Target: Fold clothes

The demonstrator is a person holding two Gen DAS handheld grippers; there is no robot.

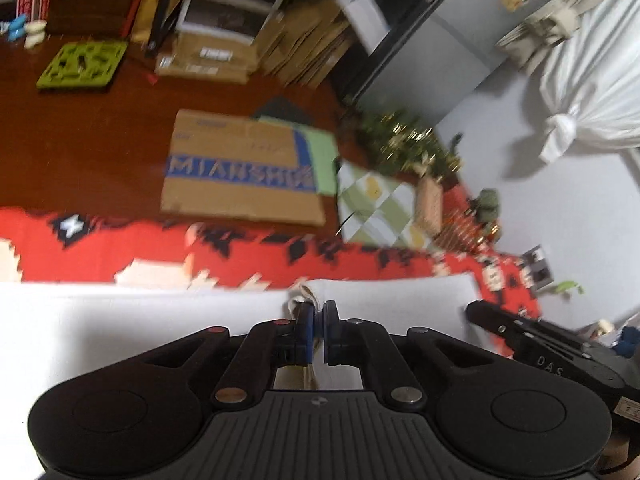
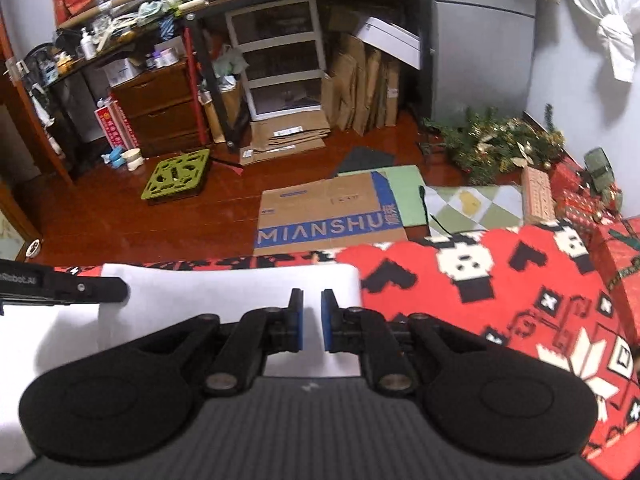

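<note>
Right wrist view shows a red patterned blanket (image 2: 500,300) with black and white pixel figures filling the right half of the frame, spread over the surface that carries the work. On it, across the lower left and centre, lies the white garment (image 2: 224,296), folded to a thick pad with a rounded far edge. Beyond the blanket, the dark wooden floor (image 2: 100,216) takes up the middle band, with a flattened cardboard box (image 2: 332,216) printed MIANSHU at centre and a green perforated mat (image 2: 176,176) to its left. Cluttered shelves (image 2: 132,32) run along the upper left, and a tinsel-decked green garland (image 2: 496,144) sits at the right by the wall.

The right tool (image 2: 311,320) hovers at lower centre over the white garment, its blue-padded fingers slightly apart with white cloth showing through the narrow gap; whether they nip any fabric cannot be told. The black tip of the other tool enters from the left edge, resting over the garment's left part.

In the left wrist view, which is motion-blurred, the white garment (image 1: 140,320) spans the lower band of the frame in front of the red blanket (image 1: 240,248). The left tool (image 1: 319,330) at lower centre has its blue pads nearly together, pinching a small beige-edged fold of the garment. The right tool's black body (image 1: 532,340) shows at lower right.
</note>
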